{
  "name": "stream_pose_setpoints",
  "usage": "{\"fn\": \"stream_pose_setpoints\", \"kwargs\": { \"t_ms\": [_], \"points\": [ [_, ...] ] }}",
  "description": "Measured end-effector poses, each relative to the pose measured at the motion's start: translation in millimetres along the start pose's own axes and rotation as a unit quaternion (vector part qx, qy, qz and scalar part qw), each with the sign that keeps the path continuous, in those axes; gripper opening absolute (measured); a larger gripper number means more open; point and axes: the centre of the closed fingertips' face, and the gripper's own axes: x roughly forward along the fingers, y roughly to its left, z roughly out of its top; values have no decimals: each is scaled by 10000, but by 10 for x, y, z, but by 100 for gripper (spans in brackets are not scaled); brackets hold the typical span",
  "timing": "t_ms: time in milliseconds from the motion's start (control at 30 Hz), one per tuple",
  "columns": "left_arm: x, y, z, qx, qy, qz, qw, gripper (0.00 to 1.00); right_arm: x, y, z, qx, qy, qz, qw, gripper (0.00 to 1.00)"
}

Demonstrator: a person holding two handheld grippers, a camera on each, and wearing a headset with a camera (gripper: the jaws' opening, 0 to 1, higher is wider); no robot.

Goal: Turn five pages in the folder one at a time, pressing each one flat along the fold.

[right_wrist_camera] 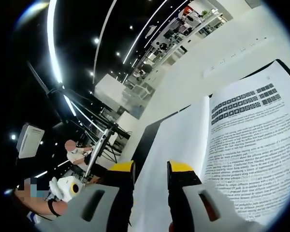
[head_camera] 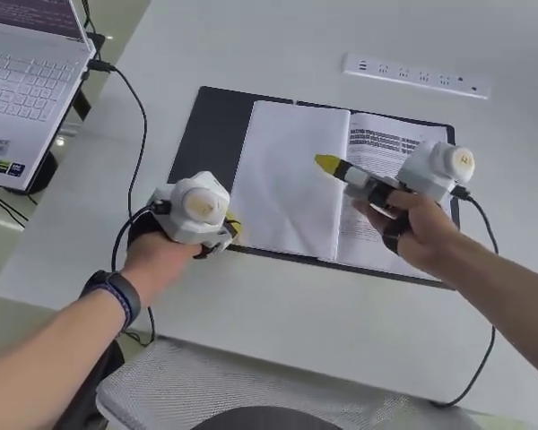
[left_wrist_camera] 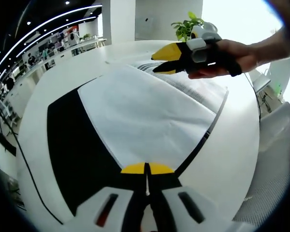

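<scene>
Two thin sheets lie spread in the folder on the table: a blank page and a printed page, its text too small for us to read. We judge them light, floppy and easily creased, best lifted by the outer edge. Our left gripper, jaws together, sits at the folder's near corner. Our right gripper hovers above the fold, jaws parted, seemingly holding nothing.

**Bright, Even Light, Bent Edges**

The white table is lit evenly from above, and only soft shadows are cast. The left gripper view's upper right is washed out by glare. Ceiling light strips are bent into arcs by the fisheye.
</scene>
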Motion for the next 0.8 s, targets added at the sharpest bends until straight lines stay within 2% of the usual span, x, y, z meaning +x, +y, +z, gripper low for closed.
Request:
{"fn": "stream_pose_setpoints", "kwargs": {
  "t_ms": [67,167,367,567,733,800],
  "points": [
    [-3,-5,-3,77,-8,35,10000,0,-12,-47,18,-48,14,-42,10000,22],
    [-7,9,-2,-18,-37,29,10000,0,-29,-126,47,-50,21,-117,9999,21],
    [3,24,-7,-56,-56,72,9999,0,10,-260,150,139,-149,-203,9996,17],
    [26,45,-15,-65,-51,63,9999,0,78,-436,135,303,-172,-365,9987,12],
    [29,51,-14,-79,-44,55,9999,0,72,-489,134,318,-192,-428,9984,2],
    [15,42,-7,-77,-43,58,9999,0,70,-483,134,290,-186,-412,9986,1]
  ]
}}
